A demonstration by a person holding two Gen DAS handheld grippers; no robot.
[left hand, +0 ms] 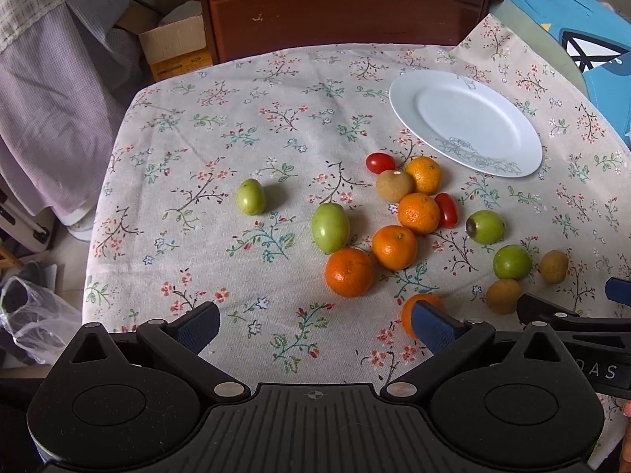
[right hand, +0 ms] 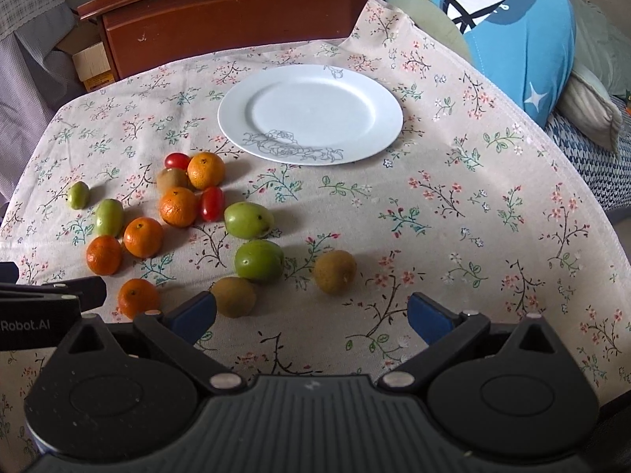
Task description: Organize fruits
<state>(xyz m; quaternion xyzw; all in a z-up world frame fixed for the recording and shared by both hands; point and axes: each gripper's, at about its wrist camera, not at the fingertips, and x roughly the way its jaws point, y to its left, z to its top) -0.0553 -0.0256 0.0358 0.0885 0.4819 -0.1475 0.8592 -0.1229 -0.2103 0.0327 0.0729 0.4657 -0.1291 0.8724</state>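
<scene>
Loose fruit lies on a floral tablecloth (left hand: pixel 244 126): several oranges (left hand: pixel 349 272) (right hand: pixel 178 206), green fruits (left hand: pixel 330 228) (right hand: pixel 259 262), brown fruits (left hand: pixel 393 185) (right hand: pixel 335 272) and two red tomatoes (left hand: pixel 380 162) (right hand: pixel 212 203). A white plate (left hand: pixel 465 122) (right hand: pixel 311 114) stands bare behind them. My left gripper (left hand: pixel 315 325) is open above the near edge, with one orange (left hand: pixel 408 307) just behind its right finger. My right gripper (right hand: pixel 311 317) is open too, a brown fruit (right hand: pixel 234 296) beside its left finger. Neither holds anything.
A dark wooden cabinet (left hand: pixel 339 12) stands behind the table, with a cardboard box (left hand: pixel 173 47) and hanging clothes (left hand: pixel 51 90) to its left. A blue cushion (right hand: pixel 520 27) lies at the right. A plastic bag (left hand: pixel 31 315) sits on the floor at left.
</scene>
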